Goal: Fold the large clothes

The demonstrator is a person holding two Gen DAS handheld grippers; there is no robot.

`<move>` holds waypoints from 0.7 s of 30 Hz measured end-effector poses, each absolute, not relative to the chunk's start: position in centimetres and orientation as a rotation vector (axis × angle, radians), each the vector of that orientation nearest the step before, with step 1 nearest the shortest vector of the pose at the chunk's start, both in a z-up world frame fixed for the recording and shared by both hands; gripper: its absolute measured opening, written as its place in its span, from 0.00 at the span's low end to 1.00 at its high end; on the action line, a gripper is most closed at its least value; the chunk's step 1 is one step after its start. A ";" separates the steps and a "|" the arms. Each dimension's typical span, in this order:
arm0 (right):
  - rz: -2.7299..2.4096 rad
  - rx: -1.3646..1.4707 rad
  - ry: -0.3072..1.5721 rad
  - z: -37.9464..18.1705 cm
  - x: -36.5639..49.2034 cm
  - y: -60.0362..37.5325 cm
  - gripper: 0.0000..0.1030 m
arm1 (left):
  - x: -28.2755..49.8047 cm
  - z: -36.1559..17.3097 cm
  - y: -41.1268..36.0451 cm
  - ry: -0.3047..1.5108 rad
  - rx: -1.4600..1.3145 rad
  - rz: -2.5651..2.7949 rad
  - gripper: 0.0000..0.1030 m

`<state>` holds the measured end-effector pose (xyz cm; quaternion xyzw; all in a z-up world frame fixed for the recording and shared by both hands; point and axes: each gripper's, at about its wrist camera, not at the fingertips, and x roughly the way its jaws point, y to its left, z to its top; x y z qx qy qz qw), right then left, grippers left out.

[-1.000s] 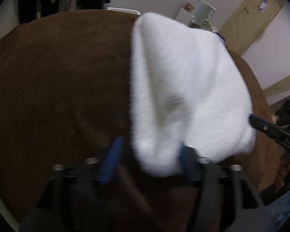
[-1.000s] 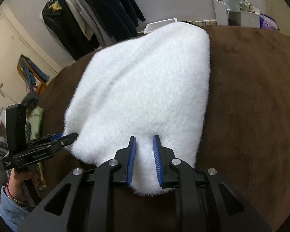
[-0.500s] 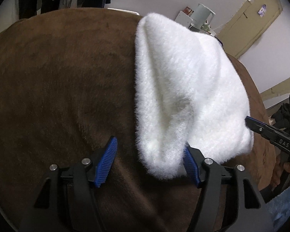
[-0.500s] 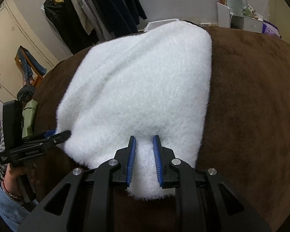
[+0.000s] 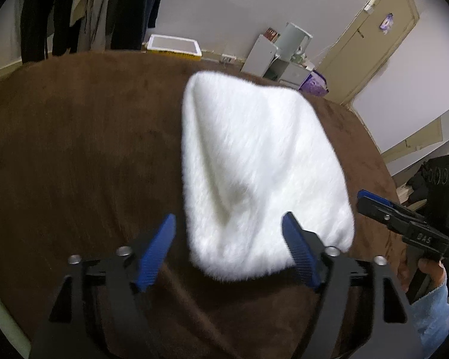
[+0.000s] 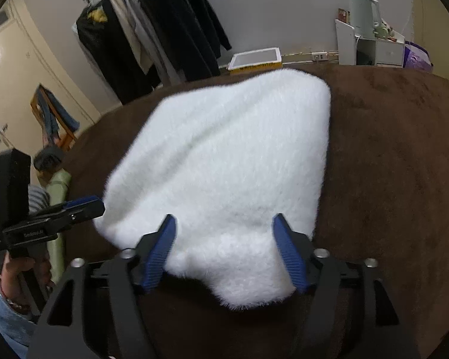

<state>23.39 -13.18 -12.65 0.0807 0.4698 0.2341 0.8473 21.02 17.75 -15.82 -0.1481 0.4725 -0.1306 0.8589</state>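
since the fluffy white sweater already lies folded flat on the brown bed, the left gripper and right gripper are both opening, pads off its near edge, apparently releasing the finished fold.

You had a fluffy white folded garment lying on the plain dark brown plush surface. Your black left gripper and black right gripper both wore ribbed blue pads.

Both wrist views close, angled down, sharing garment
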 end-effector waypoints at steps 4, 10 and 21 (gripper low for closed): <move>0.505 0.223 1.014 -12.8 24.5 -15.1 0.85 | 22.8 -15.9 17.7 1.015 -0.285 -0.303 0.87; 0.527 0.339 1.074 -15.1 26.7 -17.6 0.88 | 27.0 -18.6 17.2 1.077 -0.381 -0.405 0.87; 0.665 0.649 1.147 -21.8 31.1 -20.5 0.88 | 30.8 -24.1 17.2 1.186 -0.425 -0.552 0.94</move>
